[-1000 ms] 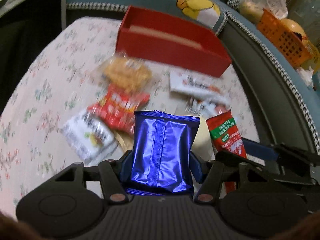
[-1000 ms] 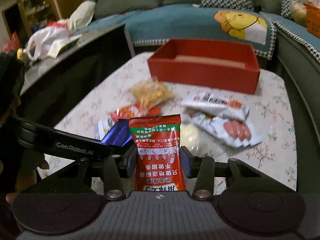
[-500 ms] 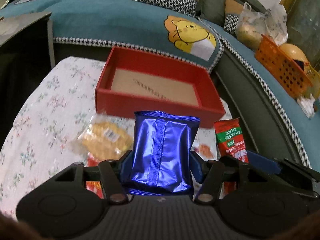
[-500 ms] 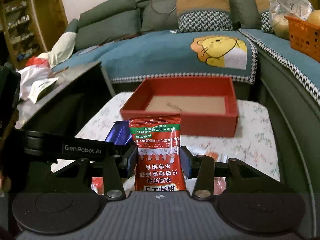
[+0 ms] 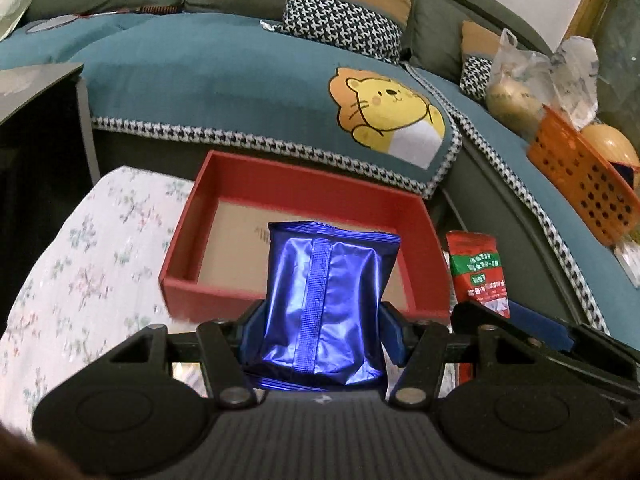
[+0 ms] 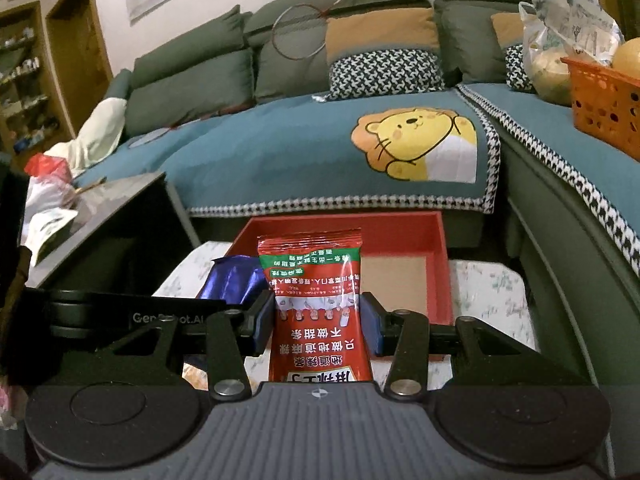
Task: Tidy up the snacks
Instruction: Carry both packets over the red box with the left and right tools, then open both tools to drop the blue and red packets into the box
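Observation:
My left gripper (image 5: 320, 330) is shut on a shiny blue snack packet (image 5: 324, 304) and holds it upright just before the near wall of the red box (image 5: 304, 192). My right gripper (image 6: 318, 322) is shut on a red snack packet (image 6: 320, 312) with a green band and holds it upright over the box's near edge (image 6: 440, 276). The box interior shows bare brown cardboard. In the left wrist view the red packet (image 5: 478, 272) and right gripper sit at the right. In the right wrist view the blue packet (image 6: 232, 278) shows to the left.
The box stands on a floral-cloth table (image 5: 80, 272) in front of a teal-covered sofa (image 5: 240, 76) with a lion print. An orange basket (image 5: 584, 184) sits on the sofa at right. A dark side table (image 6: 112, 216) stands at the left.
Both grippers have moved forward and up with their packets toward the red box. The loose snacks on the table have dropped out of view beneath them.

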Demonstrator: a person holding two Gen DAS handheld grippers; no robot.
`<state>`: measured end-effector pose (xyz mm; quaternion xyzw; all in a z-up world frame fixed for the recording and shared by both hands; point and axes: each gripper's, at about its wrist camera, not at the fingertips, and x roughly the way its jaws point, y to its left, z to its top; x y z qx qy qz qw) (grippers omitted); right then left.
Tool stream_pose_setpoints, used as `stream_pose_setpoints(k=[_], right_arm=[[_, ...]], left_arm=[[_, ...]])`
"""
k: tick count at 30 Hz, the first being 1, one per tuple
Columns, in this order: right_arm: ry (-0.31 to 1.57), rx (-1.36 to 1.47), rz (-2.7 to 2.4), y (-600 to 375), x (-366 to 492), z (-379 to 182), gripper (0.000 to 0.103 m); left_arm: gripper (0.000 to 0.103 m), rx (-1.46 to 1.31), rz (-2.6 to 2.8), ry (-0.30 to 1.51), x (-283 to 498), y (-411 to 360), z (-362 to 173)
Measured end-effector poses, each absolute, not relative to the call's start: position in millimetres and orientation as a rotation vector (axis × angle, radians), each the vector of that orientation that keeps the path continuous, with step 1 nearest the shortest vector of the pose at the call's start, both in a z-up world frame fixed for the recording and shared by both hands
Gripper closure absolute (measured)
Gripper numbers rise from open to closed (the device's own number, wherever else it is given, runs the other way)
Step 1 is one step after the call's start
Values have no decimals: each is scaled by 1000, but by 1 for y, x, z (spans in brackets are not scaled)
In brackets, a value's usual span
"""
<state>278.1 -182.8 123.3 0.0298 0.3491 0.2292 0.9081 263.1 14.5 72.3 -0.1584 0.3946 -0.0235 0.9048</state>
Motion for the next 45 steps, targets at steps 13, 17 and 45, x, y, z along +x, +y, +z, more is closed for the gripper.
stream_pose_setpoints(k=[13, 17, 45], right_arm=[[700, 65, 455, -177, 335, 108, 50], [701, 79, 455, -175, 350, 99, 50], [794, 92, 429, -157, 401, 22, 50]], left_arm=[[15, -291, 10, 788, 328, 17, 62], [15, -296, 24, 785, 343, 20, 53], [15, -265, 133, 926, 389, 23, -27]])
